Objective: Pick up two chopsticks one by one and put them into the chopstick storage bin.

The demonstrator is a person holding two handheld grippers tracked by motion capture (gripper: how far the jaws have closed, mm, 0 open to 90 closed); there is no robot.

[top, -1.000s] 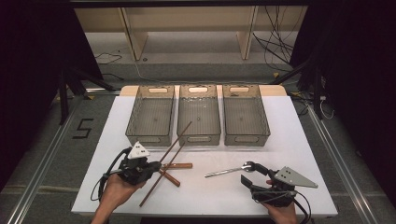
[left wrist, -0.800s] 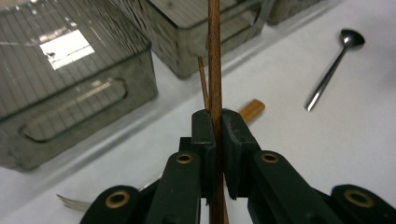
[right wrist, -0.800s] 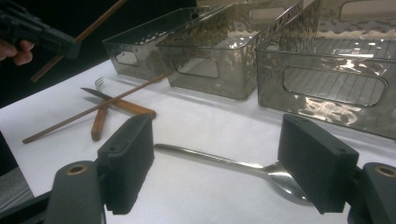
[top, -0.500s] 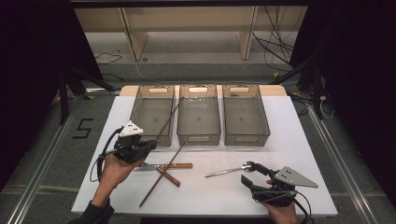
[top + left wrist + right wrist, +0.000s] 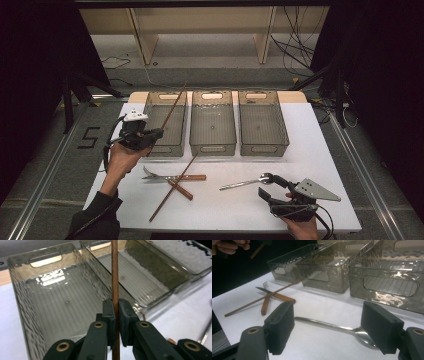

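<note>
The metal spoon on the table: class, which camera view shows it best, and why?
The right gripper view: the spoon lies close up between the open right gripper jaws, bowl and handle distinct. The high view shows it small near that gripper. The left gripper view shows perhaps a sliver at its edge.

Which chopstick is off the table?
The one clamped in the left gripper, raised over the left bin; the other chopstick lies across the cutlery.
</note>
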